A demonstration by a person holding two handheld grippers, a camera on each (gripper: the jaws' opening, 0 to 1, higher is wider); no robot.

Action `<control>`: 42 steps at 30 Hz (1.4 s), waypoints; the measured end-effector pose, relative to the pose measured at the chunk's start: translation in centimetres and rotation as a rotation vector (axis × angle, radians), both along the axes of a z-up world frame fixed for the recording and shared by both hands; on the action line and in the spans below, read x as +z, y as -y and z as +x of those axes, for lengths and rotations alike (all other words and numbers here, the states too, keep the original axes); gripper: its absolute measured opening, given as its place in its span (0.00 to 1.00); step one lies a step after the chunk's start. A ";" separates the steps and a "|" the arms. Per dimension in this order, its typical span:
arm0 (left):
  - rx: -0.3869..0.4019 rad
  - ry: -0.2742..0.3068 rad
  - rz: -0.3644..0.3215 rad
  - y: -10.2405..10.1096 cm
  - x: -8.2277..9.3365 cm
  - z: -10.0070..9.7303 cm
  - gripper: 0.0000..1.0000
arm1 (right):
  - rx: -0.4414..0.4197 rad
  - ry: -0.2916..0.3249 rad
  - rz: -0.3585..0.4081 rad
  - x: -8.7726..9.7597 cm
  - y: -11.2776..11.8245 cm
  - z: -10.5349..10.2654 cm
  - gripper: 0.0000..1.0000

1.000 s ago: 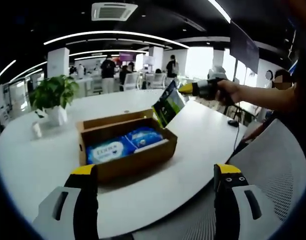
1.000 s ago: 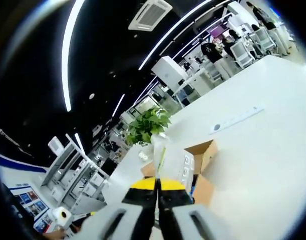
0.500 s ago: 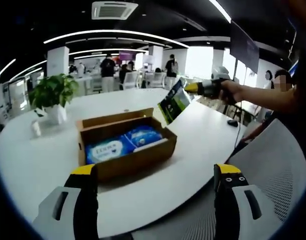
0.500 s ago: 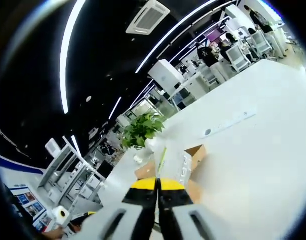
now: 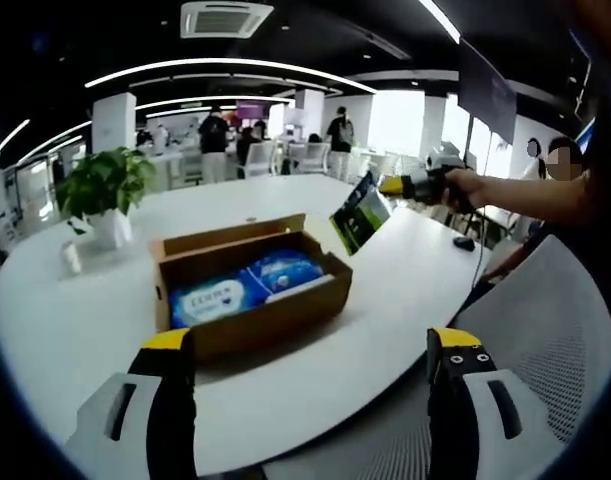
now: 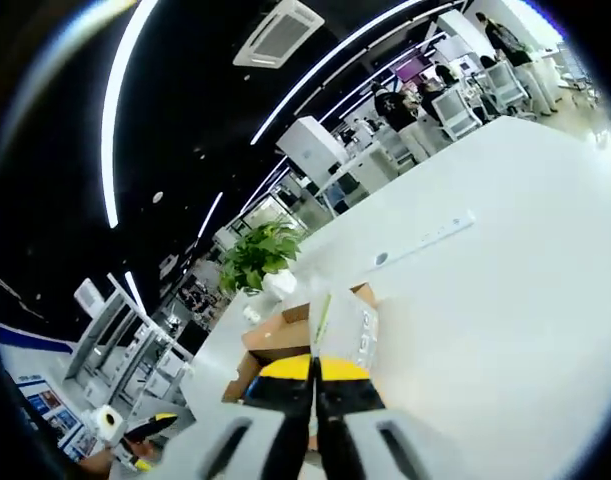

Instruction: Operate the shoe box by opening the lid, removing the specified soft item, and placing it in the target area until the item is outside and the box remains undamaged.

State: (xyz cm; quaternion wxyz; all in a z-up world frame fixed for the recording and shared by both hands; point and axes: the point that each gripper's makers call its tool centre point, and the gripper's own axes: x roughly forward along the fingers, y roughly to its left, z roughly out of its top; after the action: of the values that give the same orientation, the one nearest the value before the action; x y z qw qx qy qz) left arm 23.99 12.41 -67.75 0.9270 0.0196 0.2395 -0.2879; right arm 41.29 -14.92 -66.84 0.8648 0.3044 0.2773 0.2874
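Brown cardboard shoe box (image 5: 250, 290) open; right gripper (image 6: 314, 368) grasping green soft pack (image 5: 360, 213) outside box, placing left; left gripper (image 5: 310, 350) released

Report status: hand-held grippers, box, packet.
Right hand-held gripper shut on green packet, held above the table beside the box. Left hand-held gripper open, empty. Shoe box open, blue packs inside. Nothing in the way.

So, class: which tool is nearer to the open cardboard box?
Left. The left tool hangs open just in front of the box, while the right tool holds a green packet in the air beyond the box's far corner.
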 end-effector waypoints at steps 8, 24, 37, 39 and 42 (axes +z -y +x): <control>0.004 0.009 0.002 0.1 0.2 0.1 1.00 | -0.016 -0.057 -0.026 -2.9 0.9 -0.2 0.00; 0.005 0.002 -0.012 0.2 0.2 0.1 1.00 | -0.051 -0.149 -0.049 -7.7 3.0 2.1 0.00; -0.007 -0.012 -0.012 0.4 -0.1 0.0 1.00 | -0.007 -0.197 -0.195 -10.7 4.4 3.0 0.00; -0.006 -0.012 -0.011 0.4 -0.1 0.0 1.00 | -0.004 -0.198 -0.213 -11.1 4.6 3.2 0.00; -0.005 -0.014 -0.011 0.3 -0.1 0.0 1.00 | 0.002 -0.197 -0.242 -11.4 4.8 3.4 0.00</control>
State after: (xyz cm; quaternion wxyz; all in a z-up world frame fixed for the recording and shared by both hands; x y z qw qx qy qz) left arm 24.02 12.07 -67.89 0.9248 0.0132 0.2442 -0.2915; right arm 44.65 -19.72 -78.26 0.8635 0.2245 0.3935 0.2217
